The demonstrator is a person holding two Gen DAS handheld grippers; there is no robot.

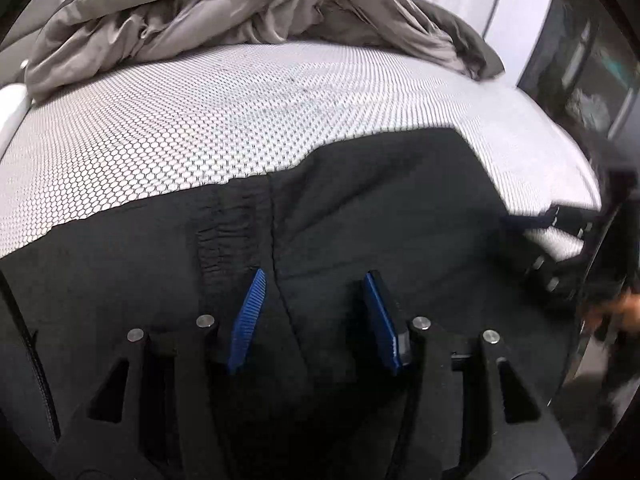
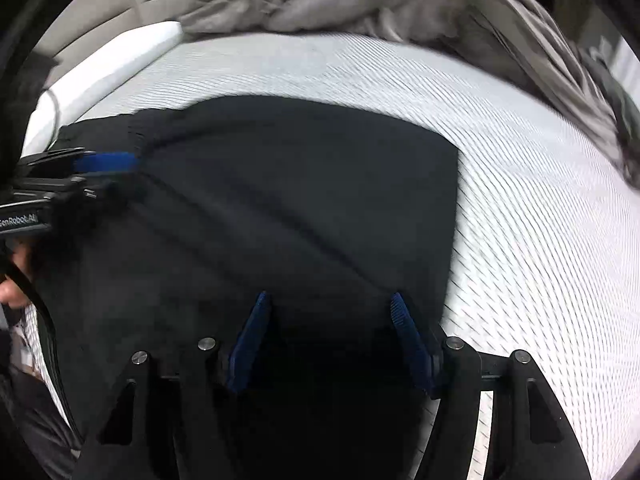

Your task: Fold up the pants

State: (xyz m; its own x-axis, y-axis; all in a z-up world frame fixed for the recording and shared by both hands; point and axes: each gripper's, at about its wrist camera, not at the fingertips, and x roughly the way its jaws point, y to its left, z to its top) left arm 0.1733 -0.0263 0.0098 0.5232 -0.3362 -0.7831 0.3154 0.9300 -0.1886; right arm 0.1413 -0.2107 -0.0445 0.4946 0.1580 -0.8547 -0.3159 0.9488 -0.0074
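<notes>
Jaws: left gripper (image 1: 314, 280) and right gripper (image 2: 328, 304) both spread wide, empty, over black pants (image 2: 280, 184) lying folded on the mattress (image 1: 160, 128) near edge; grey blanket (image 1: 224, 4) heaped at far edge.

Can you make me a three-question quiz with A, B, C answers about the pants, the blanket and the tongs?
1. Where is the grey blanket?
A. bunched at the far side of the bed
B. on top of the pants
C. between the tongs

2. What colour are the pants?
A. red
B. black
C. white

3. How are the left tongs?
A. open
B. shut on the blanket
C. out of view

Answers: 1 A, it is heaped beyond the patterned mattress. 2 B, the cloth is dark black. 3 A, the blue pads stand apart over the pants; the right tongs do too.
</notes>
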